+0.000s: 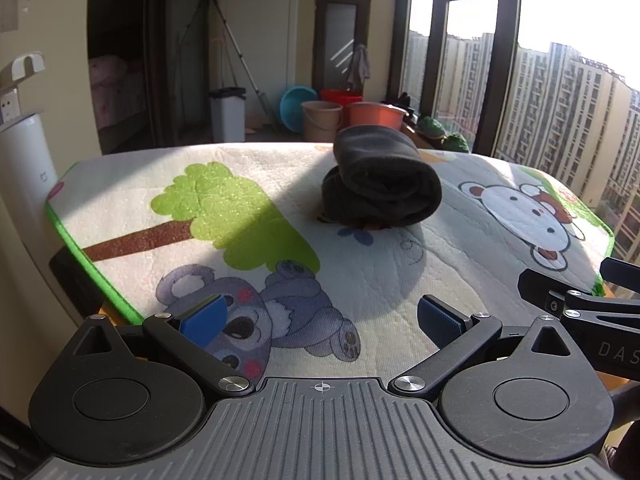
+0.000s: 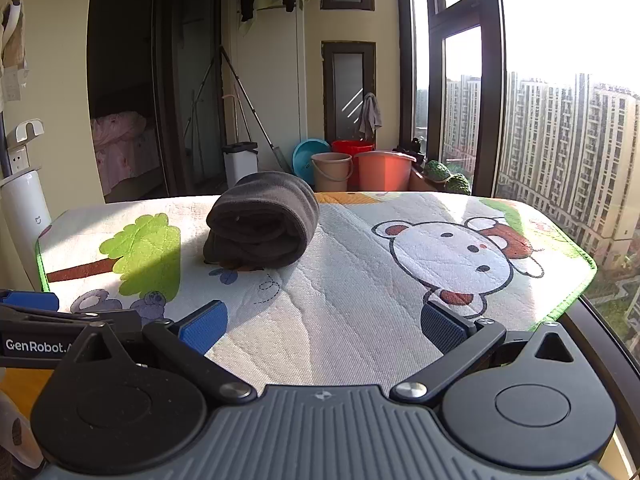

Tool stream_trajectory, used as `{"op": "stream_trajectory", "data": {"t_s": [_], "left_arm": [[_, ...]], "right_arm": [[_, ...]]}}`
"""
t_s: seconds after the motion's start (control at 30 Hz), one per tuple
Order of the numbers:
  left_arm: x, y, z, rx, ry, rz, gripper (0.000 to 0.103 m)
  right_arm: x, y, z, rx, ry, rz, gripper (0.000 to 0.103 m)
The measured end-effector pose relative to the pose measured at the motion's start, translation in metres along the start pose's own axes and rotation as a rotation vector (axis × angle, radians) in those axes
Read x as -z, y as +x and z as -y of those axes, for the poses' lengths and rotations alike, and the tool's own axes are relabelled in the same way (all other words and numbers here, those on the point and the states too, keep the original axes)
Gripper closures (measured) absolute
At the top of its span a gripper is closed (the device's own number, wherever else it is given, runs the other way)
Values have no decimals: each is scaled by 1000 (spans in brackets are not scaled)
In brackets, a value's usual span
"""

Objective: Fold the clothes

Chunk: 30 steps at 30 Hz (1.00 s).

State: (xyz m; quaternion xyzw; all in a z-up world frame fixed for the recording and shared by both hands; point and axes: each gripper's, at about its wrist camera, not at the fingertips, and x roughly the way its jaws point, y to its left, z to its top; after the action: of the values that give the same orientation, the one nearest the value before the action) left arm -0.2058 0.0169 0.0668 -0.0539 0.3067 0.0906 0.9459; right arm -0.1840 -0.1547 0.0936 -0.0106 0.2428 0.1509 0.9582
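Observation:
A dark grey garment [image 1: 380, 184], folded into a thick bundle, lies on the cartoon-print mat [image 1: 360, 280] near the table's far edge. It shows in the right wrist view [image 2: 262, 222] too, left of centre on the mat [image 2: 360, 280]. My left gripper [image 1: 320, 320] is open and empty, held back over the near edge, well short of the garment. My right gripper [image 2: 322, 326] is also open and empty over the near edge. The right gripper's body shows at the right edge of the left wrist view [image 1: 580, 308]; the left gripper's body shows at the left of the right wrist view [image 2: 40, 328].
Behind the table stand buckets and basins [image 2: 360, 168], a white bin [image 2: 240, 162] and a mop. A white cylinder appliance [image 1: 24, 168] stands at the left. Tall windows [image 2: 560, 140] run along the right. The mat has a green border [image 1: 100, 280].

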Motion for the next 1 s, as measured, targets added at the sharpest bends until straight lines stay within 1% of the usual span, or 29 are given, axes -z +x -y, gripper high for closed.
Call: {"op": "stream_trajectory", "data": {"t_s": [0.67, 1.0], "left_arm": [[2, -1, -1, -4, -8, -6, 0], [2, 1, -2, 0, -15, -22, 0]], "right_arm": [[2, 1, -1, -7, -8, -9, 0], [2, 1, -1, -7, -10, -12, 0]]}}
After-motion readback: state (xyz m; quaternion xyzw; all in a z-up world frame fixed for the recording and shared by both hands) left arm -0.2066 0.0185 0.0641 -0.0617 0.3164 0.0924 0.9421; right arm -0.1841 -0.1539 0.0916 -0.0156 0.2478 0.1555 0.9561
